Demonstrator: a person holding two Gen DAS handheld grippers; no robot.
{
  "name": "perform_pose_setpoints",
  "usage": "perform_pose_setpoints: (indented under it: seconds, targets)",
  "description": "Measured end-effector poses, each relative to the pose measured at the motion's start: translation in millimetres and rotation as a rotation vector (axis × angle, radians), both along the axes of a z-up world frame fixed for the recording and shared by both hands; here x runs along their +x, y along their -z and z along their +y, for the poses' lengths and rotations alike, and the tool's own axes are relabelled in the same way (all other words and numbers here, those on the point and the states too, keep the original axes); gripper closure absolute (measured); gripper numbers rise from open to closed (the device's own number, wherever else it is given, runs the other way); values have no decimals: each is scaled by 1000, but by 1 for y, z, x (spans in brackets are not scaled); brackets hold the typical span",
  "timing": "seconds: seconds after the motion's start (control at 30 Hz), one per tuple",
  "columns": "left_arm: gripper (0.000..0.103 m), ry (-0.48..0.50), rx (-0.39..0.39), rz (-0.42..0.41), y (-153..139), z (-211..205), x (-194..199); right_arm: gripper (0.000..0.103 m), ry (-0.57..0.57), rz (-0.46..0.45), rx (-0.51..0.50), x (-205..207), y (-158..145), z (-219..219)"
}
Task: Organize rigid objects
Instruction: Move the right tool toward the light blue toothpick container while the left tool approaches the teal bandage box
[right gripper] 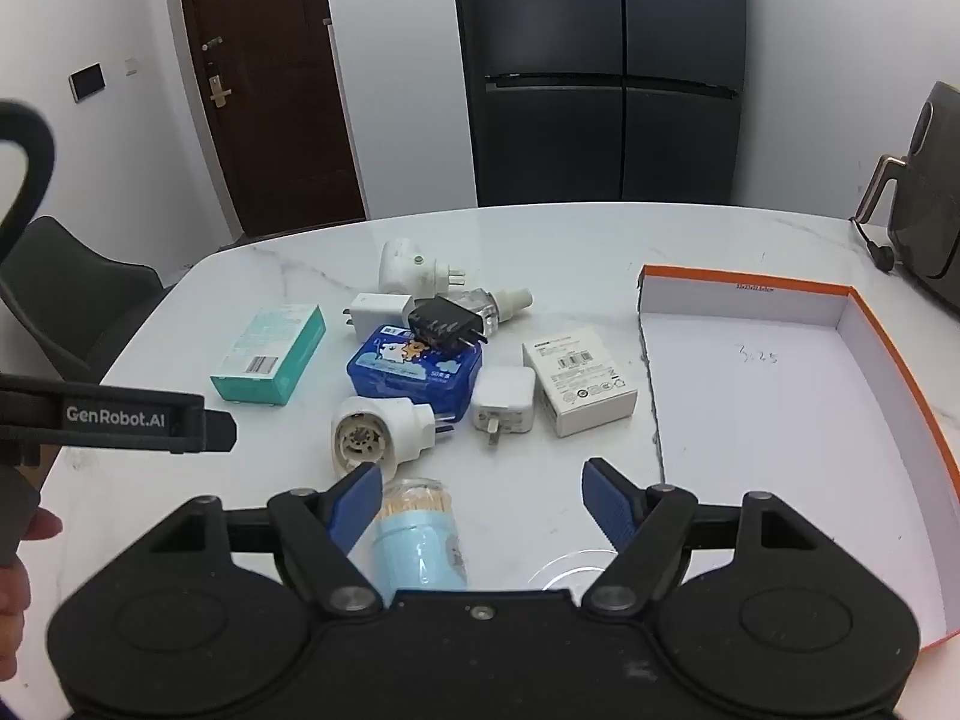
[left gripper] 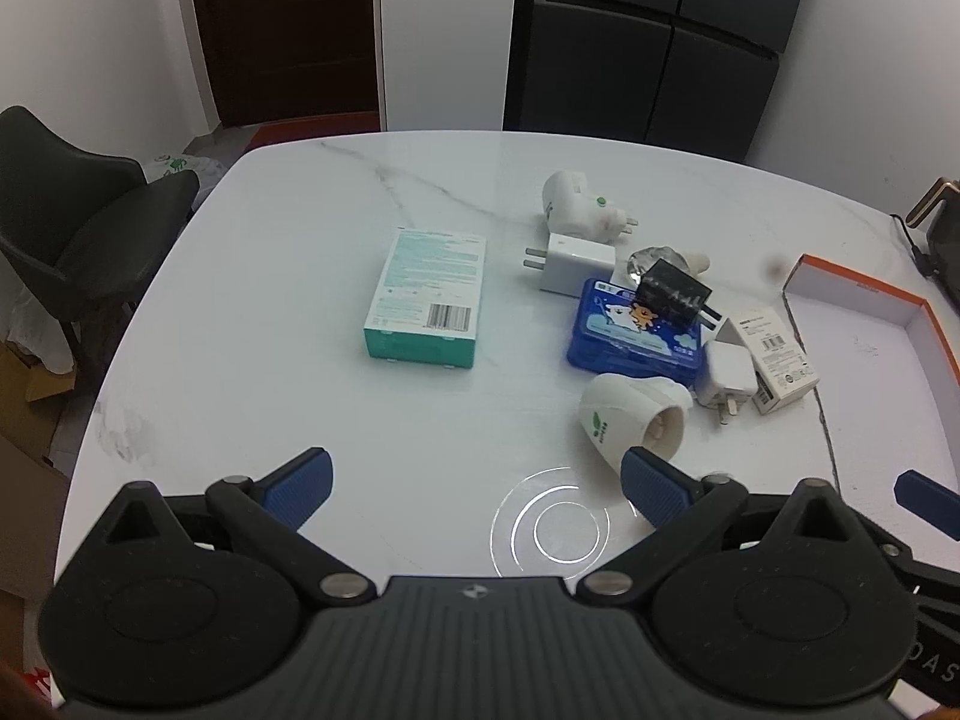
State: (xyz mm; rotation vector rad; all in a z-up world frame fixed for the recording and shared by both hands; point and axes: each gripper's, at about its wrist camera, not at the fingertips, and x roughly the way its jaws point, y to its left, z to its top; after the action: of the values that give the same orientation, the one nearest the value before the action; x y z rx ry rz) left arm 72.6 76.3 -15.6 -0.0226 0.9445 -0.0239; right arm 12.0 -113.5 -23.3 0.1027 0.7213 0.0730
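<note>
Right gripper (right gripper: pixel 482 495) spread wide, empty, blue toothpick jar (right gripper: pixel 420 534) lying between its fingers, left gripper (left gripper: pixel 477 483) spread too.

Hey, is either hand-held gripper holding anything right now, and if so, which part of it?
Nothing is held. The left hand-held gripper and the right hand-held gripper both stand open above the white marble table, with nothing between their blue pads.

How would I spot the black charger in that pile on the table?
Start at the white marble table and find the blue tin with cartoon animals in the middle of the clutter. The black charger rests on its far edge, the only dark piece among white plugs.
</note>
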Motion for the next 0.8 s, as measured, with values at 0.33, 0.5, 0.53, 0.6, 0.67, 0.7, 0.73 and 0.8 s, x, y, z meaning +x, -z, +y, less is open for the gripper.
perform_pose_setpoints:
  seconds: [0.33,0.5,0.53,0.6,0.67,0.7,0.73,0.8]
  targets:
    - [0,9,4,2,4,6,2,16,6,15,6,2,7,11]
    - [0,12,12,0,4,8,0,16,5,3,18,-3,8,11]
    - [0,13,11,-1,4,9,0,16,1,6,15,0,8,11]
    - [0,12,11,-1,4,10,-1,16,-1,5,13,0,9,15]
    - [0,13,12,-2,5,11,-1,16,-4,6,11,0,9,17]
    - [0,13,13,-2,5,12,-2,16,-4,6,10,1,10,20]
    - [0,14,15,-2,6,12,-2,16,-5,10,10,1,10,21]
    - [0,14,13,0,7,14,-3,16,-4,14,9,1,11,22]
